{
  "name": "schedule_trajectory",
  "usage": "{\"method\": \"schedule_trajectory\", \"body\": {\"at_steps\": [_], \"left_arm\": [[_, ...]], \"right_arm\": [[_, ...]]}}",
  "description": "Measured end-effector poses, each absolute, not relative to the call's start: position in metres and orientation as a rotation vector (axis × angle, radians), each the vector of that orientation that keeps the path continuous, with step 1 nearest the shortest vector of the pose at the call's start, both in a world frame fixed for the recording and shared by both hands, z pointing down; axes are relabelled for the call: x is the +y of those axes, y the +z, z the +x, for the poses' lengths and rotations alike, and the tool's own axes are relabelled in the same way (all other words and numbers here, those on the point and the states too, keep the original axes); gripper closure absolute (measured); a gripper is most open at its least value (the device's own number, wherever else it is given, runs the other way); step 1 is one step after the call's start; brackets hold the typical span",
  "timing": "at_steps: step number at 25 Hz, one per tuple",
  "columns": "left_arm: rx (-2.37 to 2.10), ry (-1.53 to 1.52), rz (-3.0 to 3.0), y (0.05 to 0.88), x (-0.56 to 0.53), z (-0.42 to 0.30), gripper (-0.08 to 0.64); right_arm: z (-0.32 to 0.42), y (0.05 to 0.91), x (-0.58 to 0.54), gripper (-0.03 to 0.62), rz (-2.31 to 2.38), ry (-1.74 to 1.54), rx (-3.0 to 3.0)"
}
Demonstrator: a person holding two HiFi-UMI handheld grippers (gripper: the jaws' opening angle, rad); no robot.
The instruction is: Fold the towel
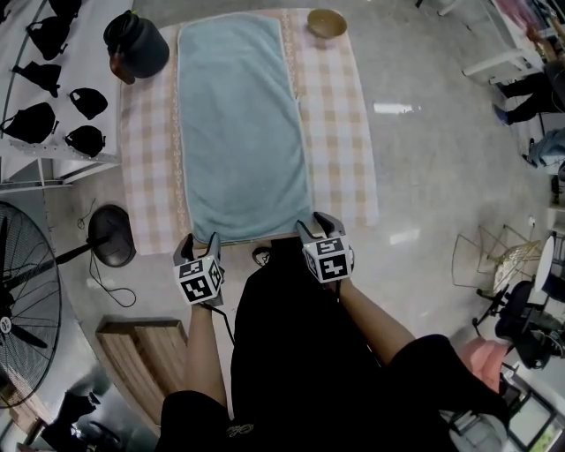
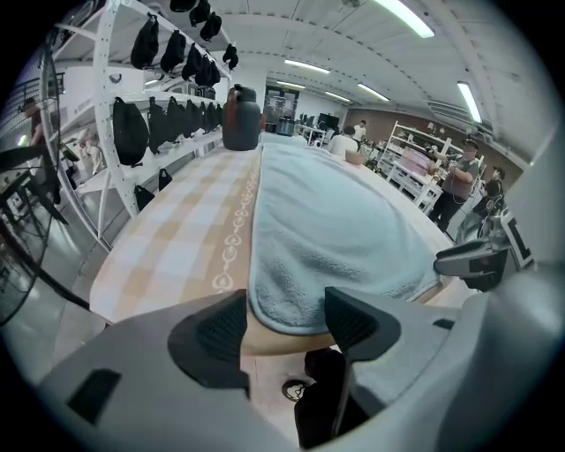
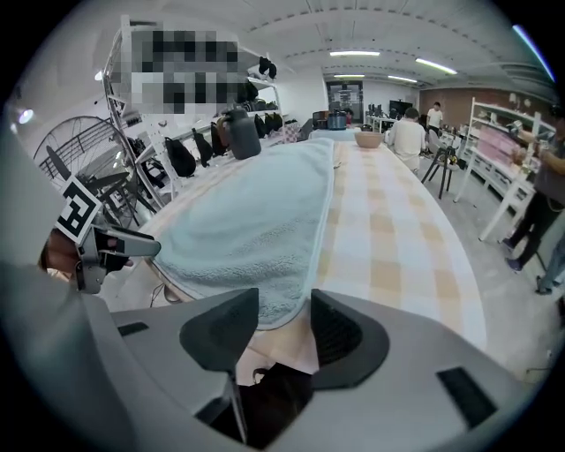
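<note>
On the checked cloth [image 1: 335, 132] of the table, the towel [image 1: 243, 132] lies flat and lengthwise, and its near edge reaches the near edge of the table. At the towel's near left corner is the left gripper [image 1: 199, 243], fingers wide, with the corner between them but not pinched. At the near right corner is the right gripper [image 1: 316, 222], fingers narrower, around that corner and not yet pressing it. Far off stand a dark jug [image 1: 135, 44] and a bowl [image 1: 327, 24].
</note>
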State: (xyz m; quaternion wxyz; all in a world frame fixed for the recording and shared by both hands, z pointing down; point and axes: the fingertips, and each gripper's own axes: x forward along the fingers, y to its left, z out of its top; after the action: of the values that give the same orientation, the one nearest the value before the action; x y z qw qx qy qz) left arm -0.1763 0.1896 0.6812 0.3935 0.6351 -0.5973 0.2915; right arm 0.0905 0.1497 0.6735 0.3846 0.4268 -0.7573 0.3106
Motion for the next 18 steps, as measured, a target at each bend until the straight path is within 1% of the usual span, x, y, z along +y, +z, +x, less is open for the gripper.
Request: {"method": "schedule_trajectory", "body": {"at_steps": [3, 6, 11, 14, 16, 18], "left_arm": [[-1.511, 0.776, 1.626, 0.682, 0.190, -0.175, 0.283], [-1.496, 0.810, 1.637, 0.682, 0.191, -0.176, 0.301], [-1.491, 0.816, 1.638, 0.681, 0.192, -0.174, 0.351], [-1.471, 0.807, 1.651, 0.681, 0.192, -0.165, 0.430], [-1.462, 0.771, 1.646, 0.681, 0.193, -0.160, 0.496], [-1.475, 0.732, 1.632, 0.679, 0.195, -0.158, 0.512]], "right_arm": [[0.093, 0.674, 0.149, 0.427, 1.092, 0.758, -1.919], [0.092, 0.674, 0.151, 0.475, 1.078, 0.753, -1.928], [0.087, 0.673, 0.154, 0.526, 1.055, 0.753, -1.949], [0.085, 0.672, 0.156, 0.541, 1.043, 0.747, -1.959], [0.085, 0.672, 0.157, 0.544, 1.037, 0.749, -1.964], [0.086, 0.670, 0.159, 0.546, 1.033, 0.750, -1.971]]}}
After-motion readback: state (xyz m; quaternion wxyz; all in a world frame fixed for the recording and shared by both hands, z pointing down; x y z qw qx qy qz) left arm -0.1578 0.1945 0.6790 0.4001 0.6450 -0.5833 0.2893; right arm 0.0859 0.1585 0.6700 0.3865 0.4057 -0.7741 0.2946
